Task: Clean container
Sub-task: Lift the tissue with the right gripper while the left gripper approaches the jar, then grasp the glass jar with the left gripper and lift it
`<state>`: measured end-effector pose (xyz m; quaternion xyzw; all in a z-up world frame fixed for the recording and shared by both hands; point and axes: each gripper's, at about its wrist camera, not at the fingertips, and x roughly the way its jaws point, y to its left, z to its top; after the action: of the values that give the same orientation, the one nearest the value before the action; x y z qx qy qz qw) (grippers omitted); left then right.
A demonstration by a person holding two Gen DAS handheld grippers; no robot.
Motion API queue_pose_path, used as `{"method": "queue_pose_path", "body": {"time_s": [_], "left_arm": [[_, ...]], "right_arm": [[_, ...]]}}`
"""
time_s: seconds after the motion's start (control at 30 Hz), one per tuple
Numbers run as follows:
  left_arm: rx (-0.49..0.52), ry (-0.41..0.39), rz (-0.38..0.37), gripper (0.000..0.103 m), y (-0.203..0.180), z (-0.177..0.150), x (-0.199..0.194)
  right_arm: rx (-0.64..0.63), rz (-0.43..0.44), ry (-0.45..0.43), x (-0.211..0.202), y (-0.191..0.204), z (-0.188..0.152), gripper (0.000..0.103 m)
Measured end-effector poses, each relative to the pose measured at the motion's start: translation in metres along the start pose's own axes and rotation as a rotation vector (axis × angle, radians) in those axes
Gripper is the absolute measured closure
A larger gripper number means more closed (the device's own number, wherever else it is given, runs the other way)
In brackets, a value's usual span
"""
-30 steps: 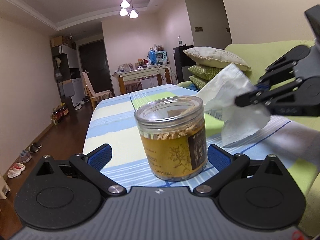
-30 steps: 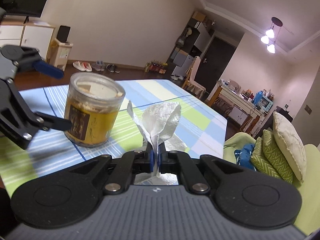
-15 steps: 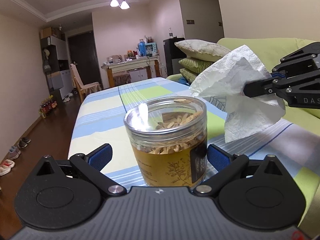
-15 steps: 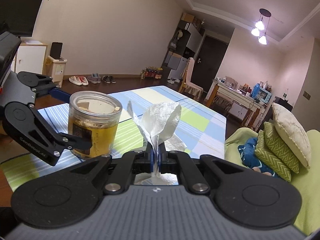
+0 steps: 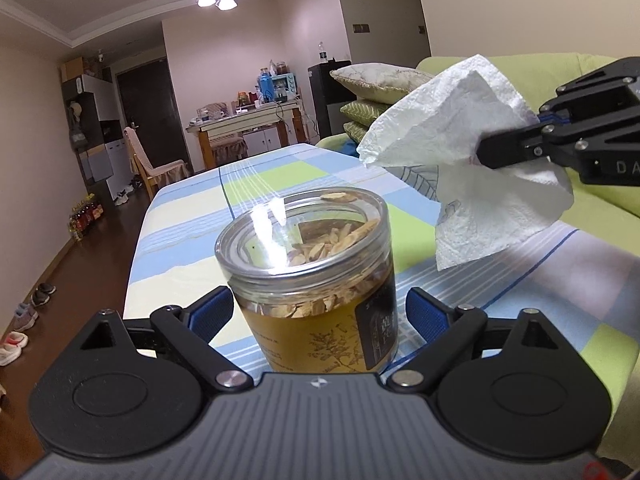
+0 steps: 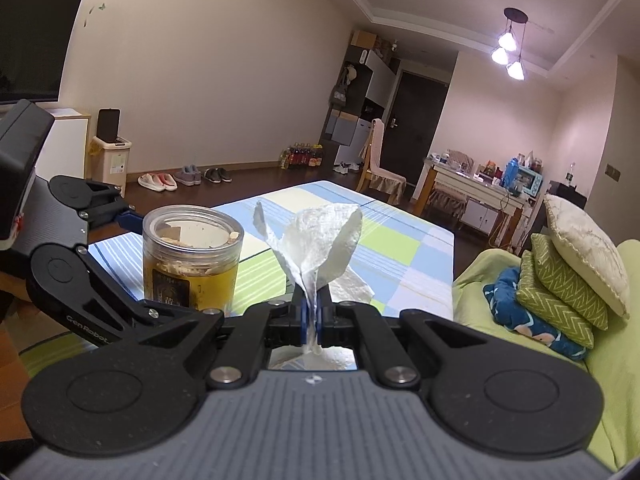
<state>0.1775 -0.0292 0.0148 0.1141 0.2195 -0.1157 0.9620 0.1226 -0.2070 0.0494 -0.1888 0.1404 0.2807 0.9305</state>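
Observation:
A clear jar (image 5: 312, 280) with a yellow label and dried slices inside stands on the striped tablecloth (image 5: 192, 232). My left gripper (image 5: 318, 308) straddles its lower body. Its jaws are closing, with the blue pads (image 5: 212, 312) close at either side and a thin gap still showing on the right. A crumpled white paper towel (image 5: 460, 152) hangs above and to the right of the jar, with my right gripper (image 6: 311, 308) shut on it. In the right wrist view the jar (image 6: 192, 256) sits left of the towel (image 6: 316, 240), between the left gripper's fingers (image 6: 100, 280).
A green sofa (image 5: 600, 208) with stacked pillows (image 6: 572, 264) runs along the table's right side. Beyond the table's far edge stand a chair (image 5: 156, 164) and a cluttered side table (image 5: 244, 120). Shoes (image 6: 180, 178) lie on the dark floor at the left.
The left gripper's jaws have narrowed around the jar, which now looms closer. The right gripper kept its hold on the towel and rolled a little, staying up beside the jar.

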Motion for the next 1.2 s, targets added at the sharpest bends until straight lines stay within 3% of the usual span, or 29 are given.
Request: {"method": "queue_pose_path", "body": {"time_s": [0.3,0.43,0.67,0.97,1.2], "left_arm": [[0.005,0.003,-0.013,0.016,0.002,0.002,0.001],[0.033,0.000,-0.068,0.016,-0.002,-0.005,-0.015],[0.090,-0.025,-0.176,0.015,-0.014,-0.019,-0.044],[0.088,-0.065,-0.166,0.015,-0.016,-0.027,-0.043],[0.088,-0.076,-0.163,0.015,-0.015,-0.026,-0.037]], "right_arm": [[0.075,0.036,-0.020,-0.010,0.002,0.010,0.102],[0.126,0.113,-0.040,-0.021,0.003,0.021,0.101],[0.065,0.230,-0.026,-0.025,0.033,0.031,0.102],[0.051,0.249,0.051,-0.012,0.046,0.025,0.101],[0.072,0.340,0.054,-0.018,0.059,0.030,0.101]]}}
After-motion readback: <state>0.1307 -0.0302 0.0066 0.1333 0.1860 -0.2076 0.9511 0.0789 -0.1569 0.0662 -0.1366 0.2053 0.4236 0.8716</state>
